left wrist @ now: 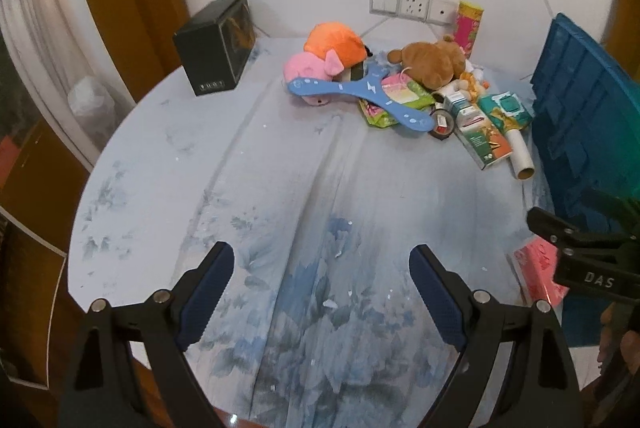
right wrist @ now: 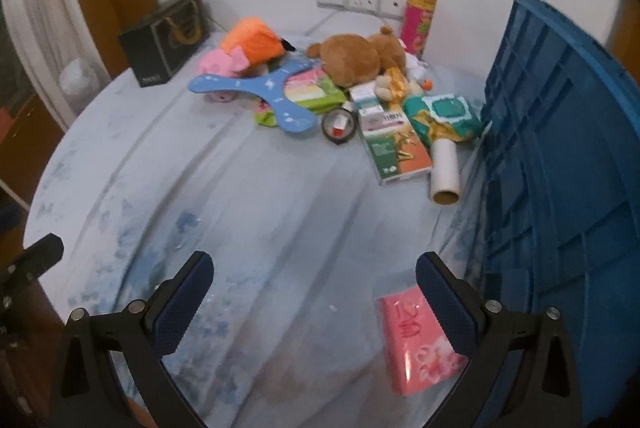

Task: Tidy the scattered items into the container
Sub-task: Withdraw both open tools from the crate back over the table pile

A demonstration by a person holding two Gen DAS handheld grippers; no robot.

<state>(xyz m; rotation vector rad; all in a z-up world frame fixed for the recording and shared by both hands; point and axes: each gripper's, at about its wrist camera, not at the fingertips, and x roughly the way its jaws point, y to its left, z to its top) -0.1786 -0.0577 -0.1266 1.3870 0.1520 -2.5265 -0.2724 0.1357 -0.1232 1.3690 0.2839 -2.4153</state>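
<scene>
A blue crate stands at the table's right side, also in the left wrist view. Beside it lies a heap: orange plush, pink pig plush, blue boomerang, brown teddy, green carton, wipes pack, paper roll and tape ring. A pink tissue pack lies apart, near the front. My right gripper hangs open above the cloth, its right finger overlapping that pack's edge. My left gripper is open over bare cloth, nothing between its fingers.
A black box stands at the back left of the round table with its blue floral cloth. A pink snack tube stands against the wall under the sockets. One finger of the right gripper shows beside the crate.
</scene>
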